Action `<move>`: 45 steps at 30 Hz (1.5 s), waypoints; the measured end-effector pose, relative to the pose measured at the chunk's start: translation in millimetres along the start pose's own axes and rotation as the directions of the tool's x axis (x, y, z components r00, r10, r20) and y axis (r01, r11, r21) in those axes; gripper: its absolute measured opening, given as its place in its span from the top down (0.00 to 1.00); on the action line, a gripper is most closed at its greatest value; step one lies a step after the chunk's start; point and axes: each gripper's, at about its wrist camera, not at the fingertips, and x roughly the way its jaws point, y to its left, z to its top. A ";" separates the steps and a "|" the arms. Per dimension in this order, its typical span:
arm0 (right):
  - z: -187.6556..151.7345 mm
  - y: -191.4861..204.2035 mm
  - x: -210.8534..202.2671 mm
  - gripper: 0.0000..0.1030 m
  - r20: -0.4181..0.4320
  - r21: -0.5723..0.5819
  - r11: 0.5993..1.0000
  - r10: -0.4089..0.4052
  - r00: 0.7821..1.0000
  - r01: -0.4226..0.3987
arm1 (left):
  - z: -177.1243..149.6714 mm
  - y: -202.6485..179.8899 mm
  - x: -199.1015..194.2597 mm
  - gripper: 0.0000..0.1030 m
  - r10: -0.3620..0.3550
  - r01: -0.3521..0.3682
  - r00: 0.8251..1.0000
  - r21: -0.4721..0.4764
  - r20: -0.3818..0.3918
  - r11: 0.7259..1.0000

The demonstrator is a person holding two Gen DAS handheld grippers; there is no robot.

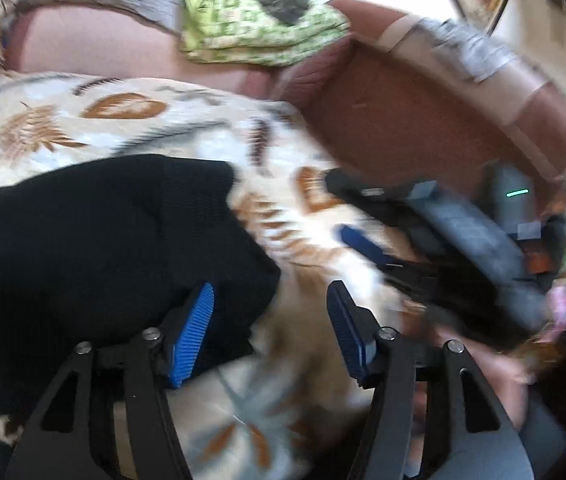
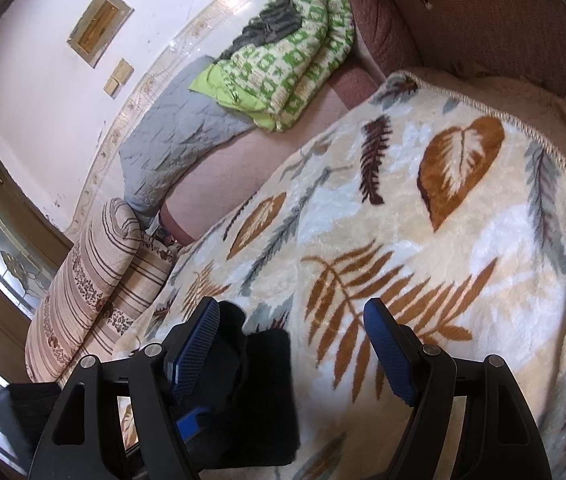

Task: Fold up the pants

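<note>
Both sets of jaws stand apart, nothing pinched: left gripper (image 1: 271,332) at the black pants' (image 1: 103,248) right edge, right gripper (image 2: 295,348) over bare leaf-print blanket (image 2: 463,240), pants bunched at its left pad. Striped bolster (image 2: 95,284) far left, grey quilt (image 2: 179,136), green quilt (image 2: 295,76), maroon sofa back (image 2: 483,12) rightward

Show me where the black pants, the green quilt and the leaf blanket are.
black pants (image 1: 103,248), left wrist view, middle of the folded cloth
green quilt (image 2: 295,76), right wrist view, its patterned top
leaf blanket (image 2: 463,240), right wrist view, bare middle
</note>
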 end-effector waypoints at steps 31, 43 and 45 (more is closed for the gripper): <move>-49.2 82.8 29.6 0.74 -0.158 -0.453 0.890 -0.135 0.978 0.050 | 50.5 114.5 -54.9 0.58 0.176 -0.142 0.981 -0.325 0.079 0.935; -36.5 52.5 125.8 0.72 -0.287 -0.432 0.896 -0.242 0.927 0.100 | 31.9 135.3 12.8 0.59 0.263 -0.256 0.964 -0.339 -0.024 0.905; -36.4 57.5 124.5 0.70 -0.273 -0.469 0.877 -0.251 0.929 0.100 | 32.5 139.1 10.8 0.59 0.253 -0.242 0.967 -0.355 -0.016 0.903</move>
